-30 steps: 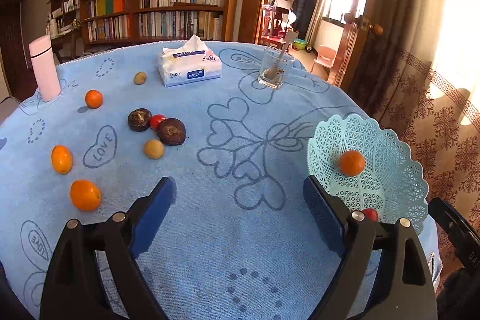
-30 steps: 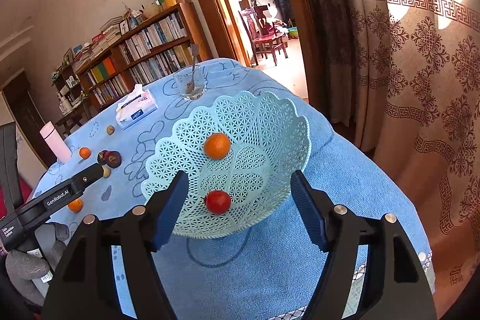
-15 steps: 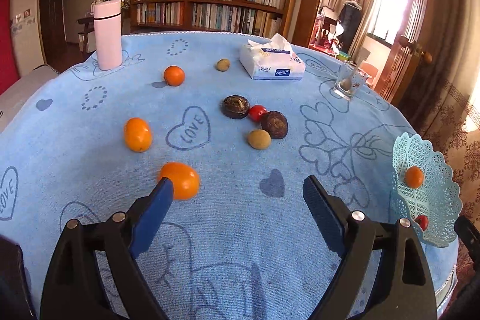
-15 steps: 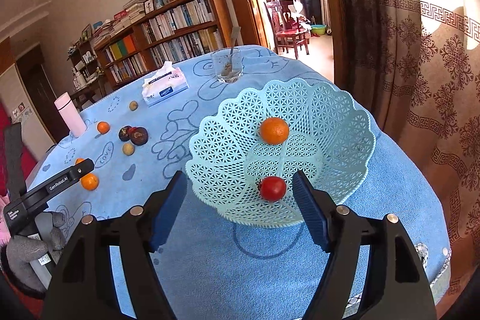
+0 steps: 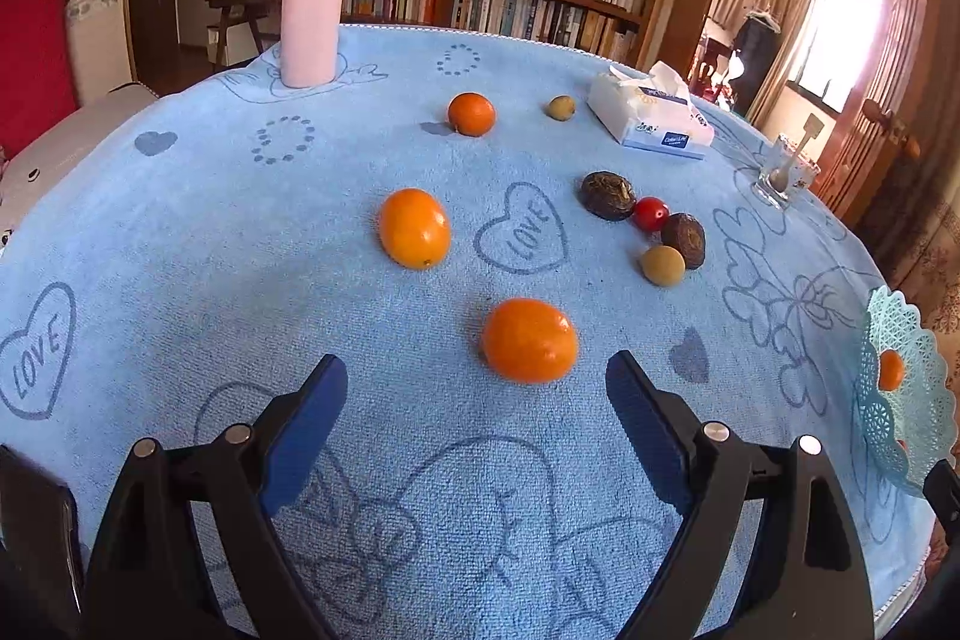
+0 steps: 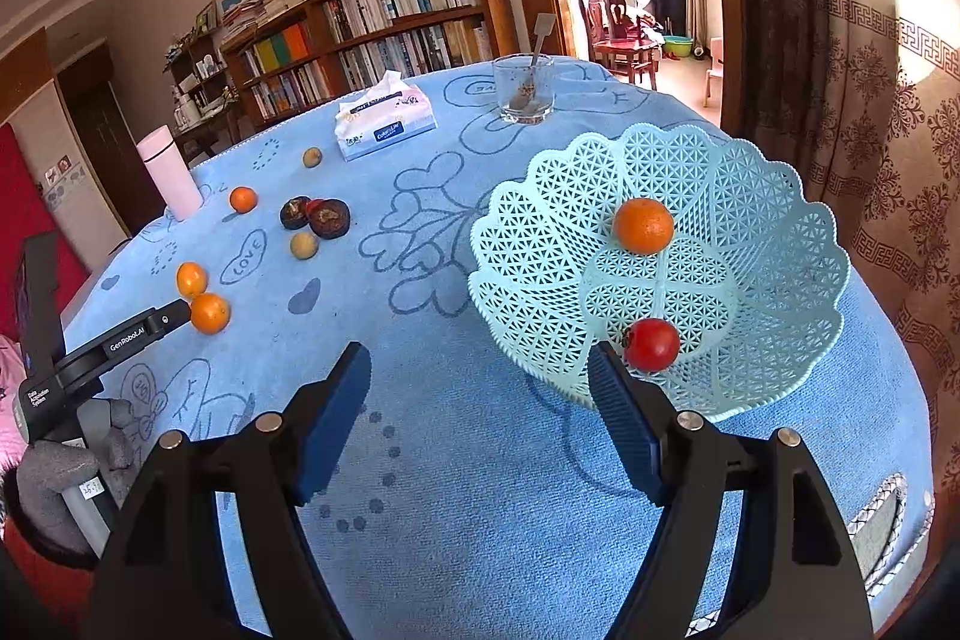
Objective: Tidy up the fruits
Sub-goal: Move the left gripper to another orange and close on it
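We are cataloguing a round table under a light-blue terry cloth printed with hearts [image 5: 240, 232], filling most of both frames.

Next we are listing the pale turquoise lattice plastic basket with a scalloped rim [image 6: 774, 196], sitting at centre right of the right wrist view and cut off at the right edge of the left wrist view. It is holding one round orange mandarin [image 6: 643, 225] and one small red tomato [image 6: 651, 344].

We are holding the left gripper, black with blue pads [image 5: 477, 400], at bottom centre of its frame; its jaws are standing wide apart and gripping nothing, with the nearest orange mandarin [image 5: 530, 339] lying just beyond the tips. The right gripper [image 6: 480, 388] is matching it at bottom centre of its own frame, jaws widening a little just now, nothing between them, the right pad overlapping the basket's near rim in the picture.

Upper left we are noting an upright pink cylindrical flask [image 5: 311, 15]; upper right a white tissue pack [image 5: 651, 118] and a clear glass with a spoon [image 5: 780, 175].

Loose fruit in mid-frame: an oval orange mandarin [image 5: 414, 227], a far round mandarin [image 5: 471, 114], two dark brown mangosteens [image 5: 607, 195] [image 5: 684, 239] flanking a second red tomato [image 5: 651, 213], a tan longan [image 5: 662, 266] beside them, another tan longan [image 5: 561, 107] farther back.
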`<state>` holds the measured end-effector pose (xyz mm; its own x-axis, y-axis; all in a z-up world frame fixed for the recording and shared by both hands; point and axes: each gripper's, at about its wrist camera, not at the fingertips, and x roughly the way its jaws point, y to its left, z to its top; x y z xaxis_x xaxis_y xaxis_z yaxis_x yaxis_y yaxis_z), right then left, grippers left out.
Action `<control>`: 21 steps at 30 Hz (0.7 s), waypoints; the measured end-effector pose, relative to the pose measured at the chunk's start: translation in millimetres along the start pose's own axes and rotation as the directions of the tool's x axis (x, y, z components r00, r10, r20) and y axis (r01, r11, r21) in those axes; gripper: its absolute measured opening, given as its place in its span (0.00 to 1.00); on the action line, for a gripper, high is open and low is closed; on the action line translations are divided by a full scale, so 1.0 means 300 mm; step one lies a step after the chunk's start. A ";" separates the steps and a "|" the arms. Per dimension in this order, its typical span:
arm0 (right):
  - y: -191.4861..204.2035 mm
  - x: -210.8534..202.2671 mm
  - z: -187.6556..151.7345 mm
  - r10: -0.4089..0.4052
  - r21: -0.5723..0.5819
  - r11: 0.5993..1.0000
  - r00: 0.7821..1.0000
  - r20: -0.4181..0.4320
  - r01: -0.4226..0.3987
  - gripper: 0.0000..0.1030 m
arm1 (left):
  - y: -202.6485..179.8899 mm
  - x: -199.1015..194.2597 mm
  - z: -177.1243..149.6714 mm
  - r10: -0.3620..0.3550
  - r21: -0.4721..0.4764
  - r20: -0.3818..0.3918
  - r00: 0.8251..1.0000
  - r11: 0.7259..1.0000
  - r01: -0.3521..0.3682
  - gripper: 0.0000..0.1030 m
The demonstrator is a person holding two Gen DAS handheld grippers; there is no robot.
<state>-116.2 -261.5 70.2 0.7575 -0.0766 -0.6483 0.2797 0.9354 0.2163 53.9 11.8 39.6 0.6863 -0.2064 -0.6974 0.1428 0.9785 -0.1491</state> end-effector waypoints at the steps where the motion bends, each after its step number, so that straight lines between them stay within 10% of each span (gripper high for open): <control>1: 0.009 0.005 -0.002 0.004 -0.005 1.000 1.000 -0.006 -0.004 0.74 | 0.002 0.009 0.001 -0.001 0.003 -0.008 1.000 1.000 0.001 0.85; 9: 0.056 0.051 -0.010 0.020 -0.040 0.999 0.999 -0.044 -0.022 0.74 | -0.032 0.088 0.037 -0.006 0.045 -0.044 0.999 0.999 0.008 0.84; 16: 0.088 0.093 0.022 0.051 -0.051 0.997 0.996 -0.079 -0.055 0.74 | -0.043 0.137 0.036 -0.098 0.036 -0.069 0.993 0.994 0.100 0.40; 21: 0.154 0.145 0.069 0.084 -0.085 0.992 0.991 -0.102 -0.092 0.74 | -0.026 0.079 0.020 -0.068 0.023 0.029 0.997 0.997 0.068 0.40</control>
<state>-58.3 -228.9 67.2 0.7141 0.0376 -0.6990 0.1575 0.9643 0.2128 73.5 -0.9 28.5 0.6951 -0.2726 -0.6652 0.2050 0.9621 -0.1800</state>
